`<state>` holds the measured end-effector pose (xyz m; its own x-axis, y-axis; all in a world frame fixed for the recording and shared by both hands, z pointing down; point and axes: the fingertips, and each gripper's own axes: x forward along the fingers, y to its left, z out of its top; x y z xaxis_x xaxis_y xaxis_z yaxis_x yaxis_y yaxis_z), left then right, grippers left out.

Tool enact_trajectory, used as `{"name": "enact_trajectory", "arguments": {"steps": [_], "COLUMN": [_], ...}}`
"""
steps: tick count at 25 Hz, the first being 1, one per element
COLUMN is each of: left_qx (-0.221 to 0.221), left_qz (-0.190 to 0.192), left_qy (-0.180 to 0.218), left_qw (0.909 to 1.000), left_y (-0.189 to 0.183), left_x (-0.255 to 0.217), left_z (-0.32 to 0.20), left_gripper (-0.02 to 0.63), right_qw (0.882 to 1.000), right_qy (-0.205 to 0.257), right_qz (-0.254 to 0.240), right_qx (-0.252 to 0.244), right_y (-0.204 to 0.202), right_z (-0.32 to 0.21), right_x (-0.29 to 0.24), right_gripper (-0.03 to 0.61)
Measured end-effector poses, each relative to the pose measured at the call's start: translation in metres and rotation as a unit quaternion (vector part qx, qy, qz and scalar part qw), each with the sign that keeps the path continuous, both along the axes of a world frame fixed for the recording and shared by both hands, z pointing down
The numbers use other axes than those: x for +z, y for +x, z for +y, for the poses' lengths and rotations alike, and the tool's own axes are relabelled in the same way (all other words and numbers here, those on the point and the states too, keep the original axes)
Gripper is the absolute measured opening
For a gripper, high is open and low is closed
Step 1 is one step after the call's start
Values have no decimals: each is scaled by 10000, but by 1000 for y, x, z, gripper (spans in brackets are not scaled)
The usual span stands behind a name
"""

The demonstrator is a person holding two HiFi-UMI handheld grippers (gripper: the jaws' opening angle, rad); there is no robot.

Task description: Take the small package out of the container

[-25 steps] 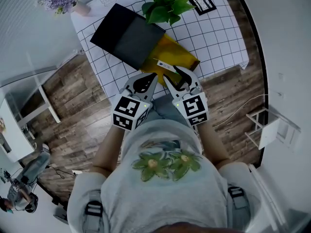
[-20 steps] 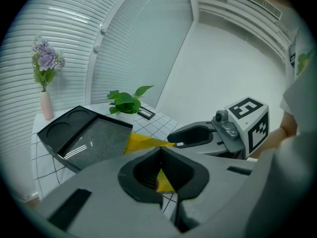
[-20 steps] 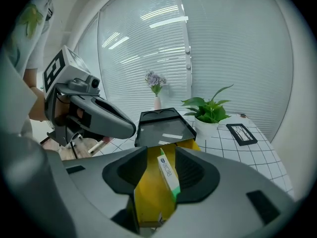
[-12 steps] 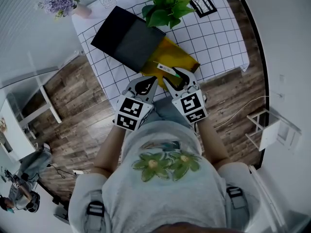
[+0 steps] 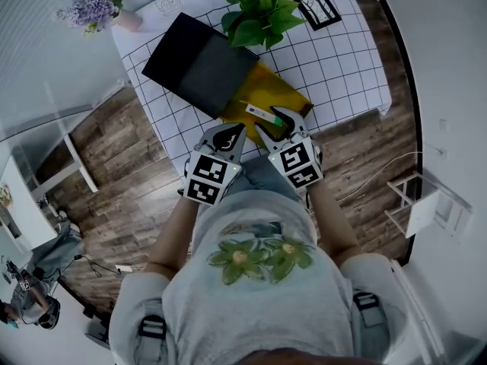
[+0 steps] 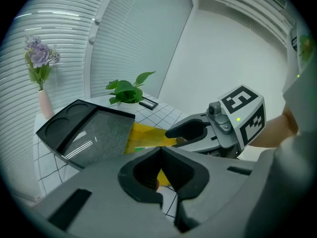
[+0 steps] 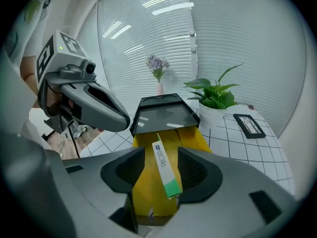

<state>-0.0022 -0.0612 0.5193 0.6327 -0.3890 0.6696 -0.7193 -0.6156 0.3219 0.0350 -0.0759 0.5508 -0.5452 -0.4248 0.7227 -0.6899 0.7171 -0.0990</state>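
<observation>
A flat yellow bag (image 5: 283,91) lies on the grid-patterned table, partly under a black tray. A small white package with a green end (image 5: 261,112) rests on the bag. In the right gripper view the package (image 7: 166,167) lies lengthwise between the jaws of my right gripper (image 7: 161,155). Those jaws are opening, and neither pad touches it. In the head view my right gripper (image 5: 270,122) sits at the bag's near edge. My left gripper (image 5: 237,129) hovers just to its left, shut on nothing, its tip (image 6: 159,150) pointing at the bag (image 6: 143,135).
A black tray (image 5: 199,61) covers the bag's far left part. Behind stand a potted plant (image 5: 259,10), a small black picture frame (image 5: 313,0) and a vase of purple flowers (image 5: 103,2). The table's near edge runs just in front of both grippers; wooden floor lies around.
The right gripper's jaws have spread wider, and the package now lies loose on the bag between them. Both grippers have shifted slightly.
</observation>
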Motion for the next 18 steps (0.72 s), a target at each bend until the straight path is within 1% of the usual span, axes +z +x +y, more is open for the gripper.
{"name": "enact_trajectory", "arguments": {"steps": [6, 11, 18], "left_qx": [-39, -63, -139], "left_qz": [-87, -150, -135], "left_qy": [-87, -152, -197], "left_qw": [9999, 9998, 9996], "left_y": [-2, -4, -3], "left_x": [5, 12, 13], "left_z": [-5, -6, -14], "left_gripper": [6, 6, 6], "right_qw": [9994, 9987, 9974], "right_qy": [-93, -271, -471], "right_qz": [233, 286, 324], "right_qx": [-253, -336, -446], "right_y": [-1, 0, 1], "right_z": [-1, 1, 1], "right_x": [11, 23, 36], "right_gripper": [187, 189, 193]}}
